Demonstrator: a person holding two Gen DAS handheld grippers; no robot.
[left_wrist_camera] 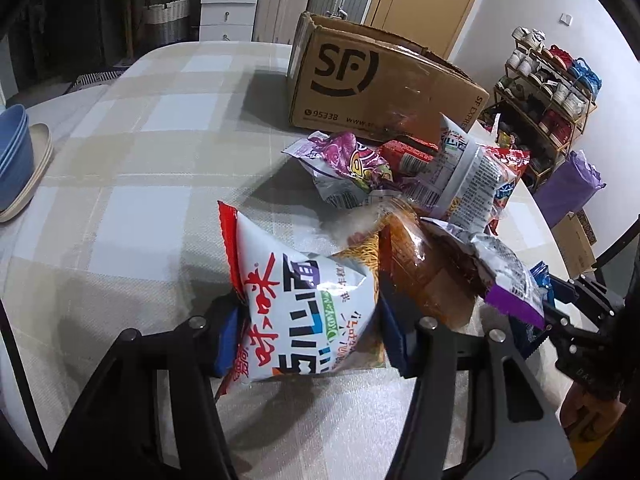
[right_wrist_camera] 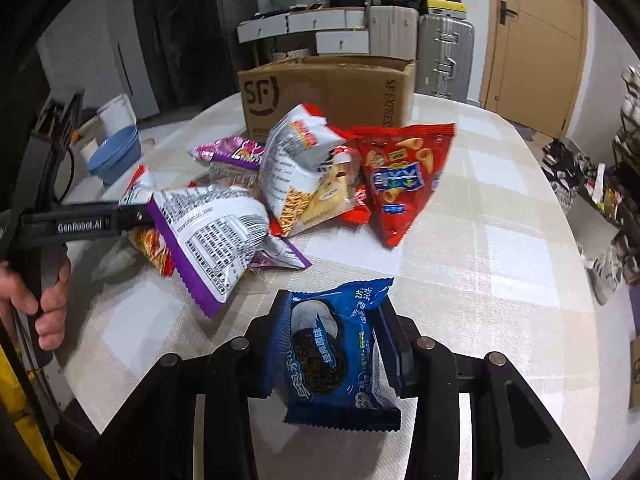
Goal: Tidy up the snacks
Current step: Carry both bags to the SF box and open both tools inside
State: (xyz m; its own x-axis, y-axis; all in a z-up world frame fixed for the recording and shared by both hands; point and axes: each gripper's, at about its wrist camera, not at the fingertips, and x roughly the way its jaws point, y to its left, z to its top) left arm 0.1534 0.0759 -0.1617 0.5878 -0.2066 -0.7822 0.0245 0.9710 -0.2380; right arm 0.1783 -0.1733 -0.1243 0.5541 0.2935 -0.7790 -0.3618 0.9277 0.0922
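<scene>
My left gripper (left_wrist_camera: 308,332) is shut on a white noodle-snack bag (left_wrist_camera: 304,300) with red characters, held just above the table. My right gripper (right_wrist_camera: 334,344) is shut on a blue cookie packet (right_wrist_camera: 336,352); it also shows at the right edge of the left wrist view (left_wrist_camera: 540,276). A pile of snack bags lies mid-table: a red corn-snack bag (right_wrist_camera: 400,176), a white bag (right_wrist_camera: 296,152), a purple bag (right_wrist_camera: 232,152) and a purple-edged bag (right_wrist_camera: 216,236). The left gripper body (right_wrist_camera: 80,222) shows in the right wrist view beside that pile.
An open SF cardboard box (left_wrist_camera: 360,80) (right_wrist_camera: 328,92) stands behind the pile. Blue bowls (left_wrist_camera: 12,152) (right_wrist_camera: 116,156) on plates sit at the table's left edge. A checked cloth (right_wrist_camera: 500,240) covers the table. A shoe rack (left_wrist_camera: 548,92) stands beyond the right edge.
</scene>
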